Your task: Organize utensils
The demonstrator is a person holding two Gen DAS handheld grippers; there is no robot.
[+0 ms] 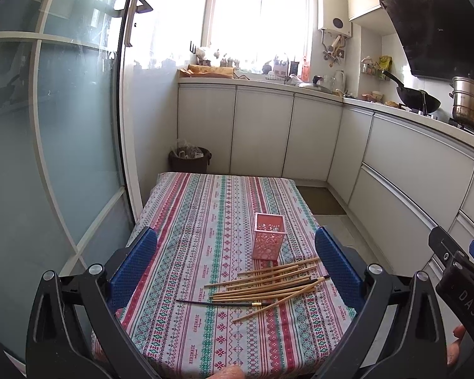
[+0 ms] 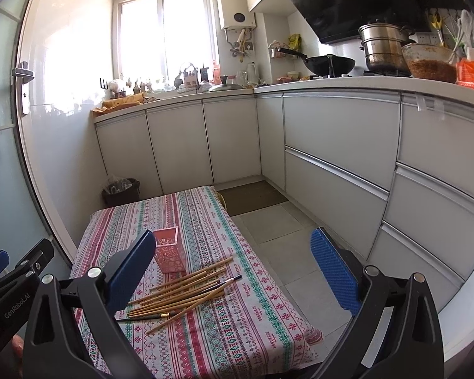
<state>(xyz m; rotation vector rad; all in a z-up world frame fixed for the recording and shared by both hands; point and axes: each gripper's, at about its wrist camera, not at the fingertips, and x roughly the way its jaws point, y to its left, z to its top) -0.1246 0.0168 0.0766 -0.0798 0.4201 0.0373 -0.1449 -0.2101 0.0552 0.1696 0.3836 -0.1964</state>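
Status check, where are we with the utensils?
Left gripper and right gripper open, holding nothing. Chopsticks loose on the tablecloth, pink holder upright behind them, looks empty. Nothing in the way.

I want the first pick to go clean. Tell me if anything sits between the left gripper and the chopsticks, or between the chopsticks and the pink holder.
Nothing visible blocks either path. The left gripper is open above the chopsticks, which lie loose on the tablecloth. The pink holder stands upright just beyond them, its top open.
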